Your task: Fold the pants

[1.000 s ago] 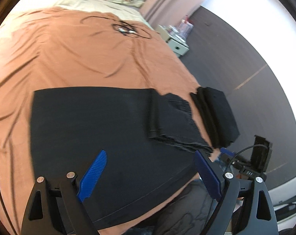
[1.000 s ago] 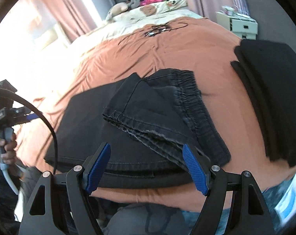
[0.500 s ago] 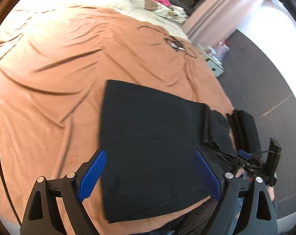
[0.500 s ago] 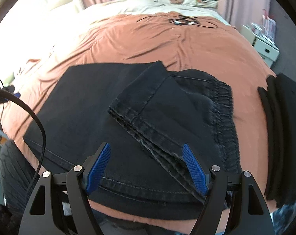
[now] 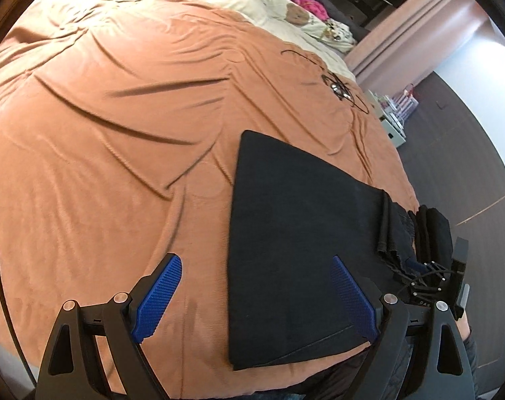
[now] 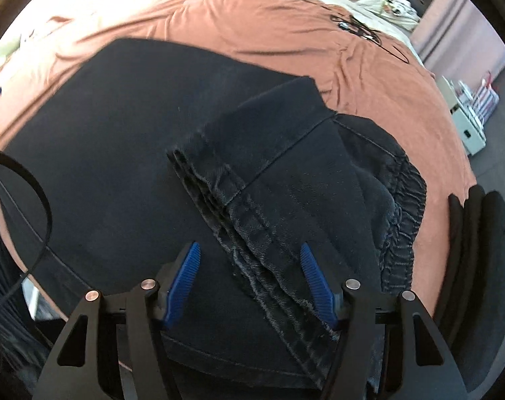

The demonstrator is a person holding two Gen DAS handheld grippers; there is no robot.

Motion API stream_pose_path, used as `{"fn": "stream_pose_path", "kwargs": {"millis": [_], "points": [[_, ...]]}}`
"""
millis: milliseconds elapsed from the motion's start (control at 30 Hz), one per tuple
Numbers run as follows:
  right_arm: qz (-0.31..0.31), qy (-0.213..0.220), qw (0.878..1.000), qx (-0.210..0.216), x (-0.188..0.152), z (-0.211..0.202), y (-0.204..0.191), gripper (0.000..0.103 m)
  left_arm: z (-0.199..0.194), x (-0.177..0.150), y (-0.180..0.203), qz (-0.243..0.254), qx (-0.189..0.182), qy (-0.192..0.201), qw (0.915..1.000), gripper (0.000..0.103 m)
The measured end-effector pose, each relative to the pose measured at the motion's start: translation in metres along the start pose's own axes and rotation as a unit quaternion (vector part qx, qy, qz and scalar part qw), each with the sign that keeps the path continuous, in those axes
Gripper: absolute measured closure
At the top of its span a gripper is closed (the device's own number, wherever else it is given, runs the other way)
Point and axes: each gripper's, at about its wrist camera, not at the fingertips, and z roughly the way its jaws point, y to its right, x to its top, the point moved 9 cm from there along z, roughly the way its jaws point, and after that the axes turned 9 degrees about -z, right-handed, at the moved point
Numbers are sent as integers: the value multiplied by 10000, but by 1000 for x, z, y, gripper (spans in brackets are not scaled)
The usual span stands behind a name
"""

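Observation:
Black pants lie partly folded on the brown bedspread, near its front edge. In the right wrist view the leg hems are folded back over the elastic waistband. My left gripper is open and empty, hovering over the left end of the pants. My right gripper is open and empty, just above the folded hem edge.
A stack of folded black clothes sits to the right of the pants; it also shows in the left wrist view. A black cable tangle lies farther back. Pillows and soft toys are at the head. A white bedside unit stands right.
My left gripper swung left, toward the pants' left end. My right gripper moved lower and closer over the folded hems. Both stayed open.

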Motion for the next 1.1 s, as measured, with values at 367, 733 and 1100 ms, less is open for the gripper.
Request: {"fn": "stream_pose_path", "kwargs": {"millis": [367, 733, 1100], "points": [[393, 303, 9988, 49, 7, -3, 18, 93, 15, -1, 1, -16, 76, -115, 9999, 12], [1552, 1028, 9825, 71, 3, -31, 82, 94, 37, -9, 0, -172, 104, -355, 9992, 13], [2735, 1291, 9531, 62, -34, -47, 120, 50, 43, -10, 6, -147, 109, -411, 9990, 13]]}}
